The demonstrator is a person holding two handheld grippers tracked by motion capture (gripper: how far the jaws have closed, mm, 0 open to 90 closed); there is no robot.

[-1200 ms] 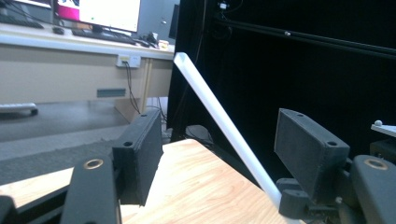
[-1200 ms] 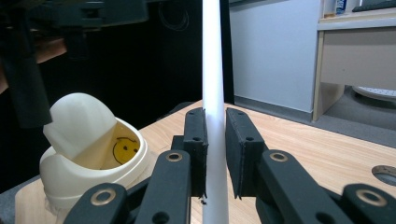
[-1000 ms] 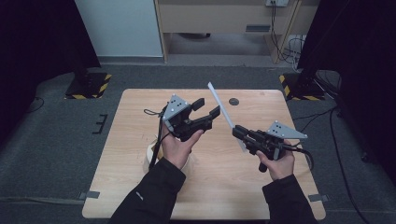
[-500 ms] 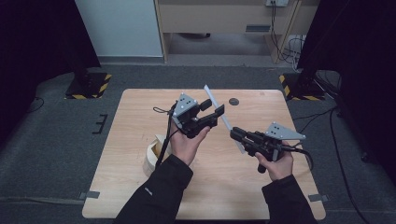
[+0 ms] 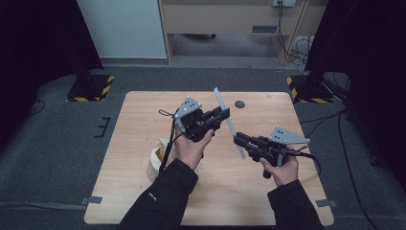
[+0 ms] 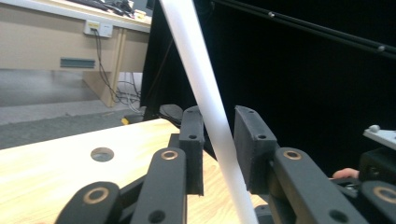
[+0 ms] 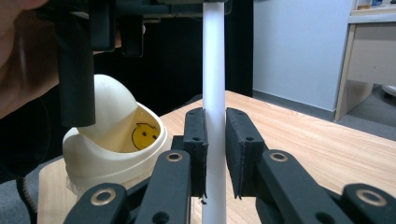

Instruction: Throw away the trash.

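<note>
A long white stick slants above the wooden table. My right gripper is shut on its lower part, and the right gripper view shows both pads pressed on the stick. My left gripper has just been closing, with the stick between its jaws higher up. In the left gripper view the stick crosses at a slant between the pads of that gripper, touching both. The left gripper's body hangs at the top of the right gripper view.
A small cream lidded bin with a smiley face inside stands on the table by the left forearm. A round hole sits near the table's far edge. Cables trail from both grippers. Black curtains flank the table.
The left gripper has shifted slightly right onto the stick, and its jaws, wide open a second ago, have closed around it. The right gripper and the stick have stayed put.
</note>
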